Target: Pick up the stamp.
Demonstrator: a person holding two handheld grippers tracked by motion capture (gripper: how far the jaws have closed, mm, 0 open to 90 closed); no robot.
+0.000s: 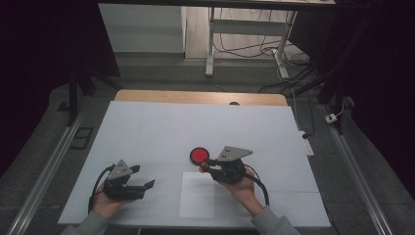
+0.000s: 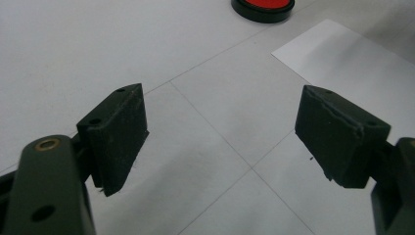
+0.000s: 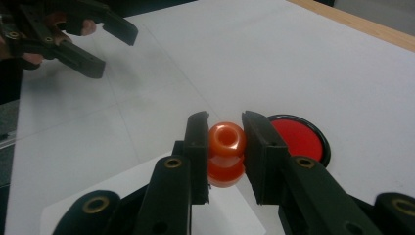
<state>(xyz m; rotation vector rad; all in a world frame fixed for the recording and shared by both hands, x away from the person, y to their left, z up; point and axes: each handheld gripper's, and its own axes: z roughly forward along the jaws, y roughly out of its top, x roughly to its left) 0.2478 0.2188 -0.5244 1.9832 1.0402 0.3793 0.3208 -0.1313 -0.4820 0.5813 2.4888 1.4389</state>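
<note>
The right hand-held gripper (image 3: 224,147) pinched a glossy orange, spool-shaped plastic stamp (image 3: 225,152) just beside the round black-rimmed red ink pad (image 3: 297,137). Keeping that stamp upright and squarely clamped would likely suit the move best. The left hand-held gripper (image 2: 220,137) lay spread and idle, well apart from the pad.

Orange glossy knob-shaped piece (image 3: 226,147) sat between black jaws of right gripper (image 3: 226,139). Red disc (image 3: 297,138) had a black rim. Table cover (image 1: 161,127) was pale blue-grey, plain, crossed by thin faint lines; a whiter paper sheet (image 1: 196,196) lay on it. Left gripper (image 1: 143,177) was black, grey plate on top. Table edge (image 1: 195,96) was light wood.
</note>
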